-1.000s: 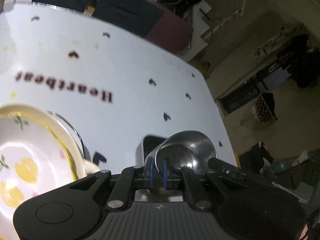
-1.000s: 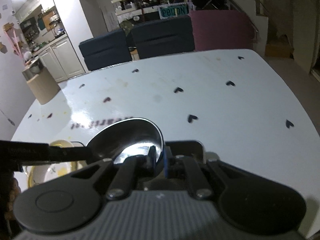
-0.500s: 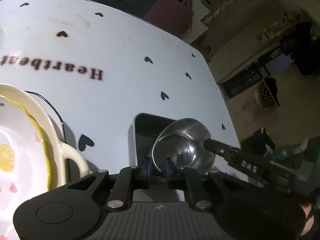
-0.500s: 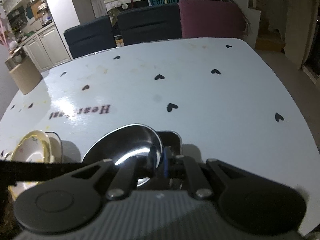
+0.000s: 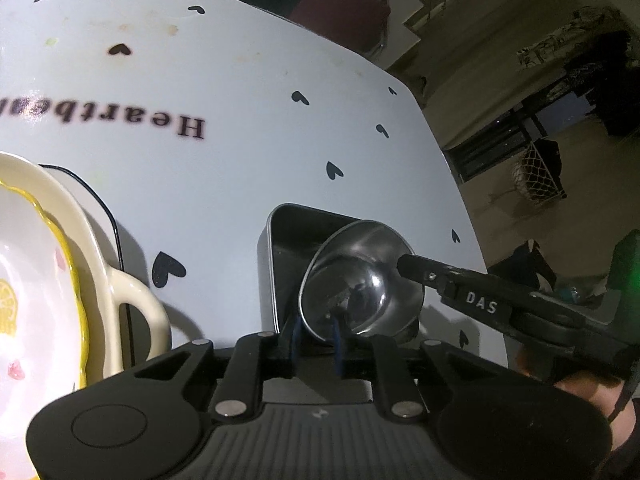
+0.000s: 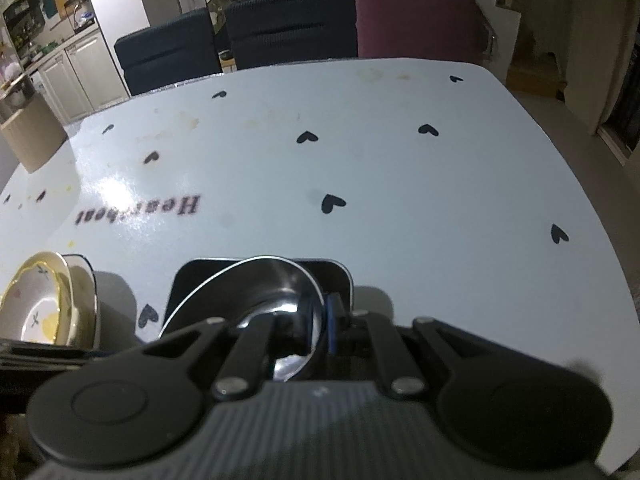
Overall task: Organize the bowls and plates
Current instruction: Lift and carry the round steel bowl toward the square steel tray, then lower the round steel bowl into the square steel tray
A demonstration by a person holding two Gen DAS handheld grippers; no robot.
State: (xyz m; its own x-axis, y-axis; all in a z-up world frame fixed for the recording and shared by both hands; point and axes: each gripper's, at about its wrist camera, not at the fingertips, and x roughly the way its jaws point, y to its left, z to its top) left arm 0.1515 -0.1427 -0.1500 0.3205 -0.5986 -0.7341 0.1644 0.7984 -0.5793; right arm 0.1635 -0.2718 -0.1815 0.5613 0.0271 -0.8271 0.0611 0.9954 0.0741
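Note:
A steel bowl (image 5: 360, 284) hangs tilted over a black square dish (image 5: 288, 248) on the white heart-print table (image 5: 240, 180). My left gripper (image 5: 317, 342) is at the bowl's near rim. Its jaws are opening, and the thin rim runs between the blue pads without being pressed. My right gripper comes in from the right of the left wrist view, one of its fingers (image 5: 416, 266) on the far rim. In the right wrist view my right gripper (image 6: 318, 322) is shut on the rim of the steel bowl (image 6: 260, 284), above the black dish (image 6: 188, 280).
At the left, a floral bowl (image 5: 24, 280) sits in a cream handled dish (image 5: 136, 304) on a black-rimmed white tray (image 5: 92, 196). Dark and maroon chairs (image 6: 288, 28) line the table's far edge. The table's right edge (image 5: 452, 184) drops to the floor. A hand (image 5: 592, 396) shows at lower right.
Both grippers came down with the steel bowl, which now sits low over the black dish. The left pads have parted from the rim. The right grip is unchanged.

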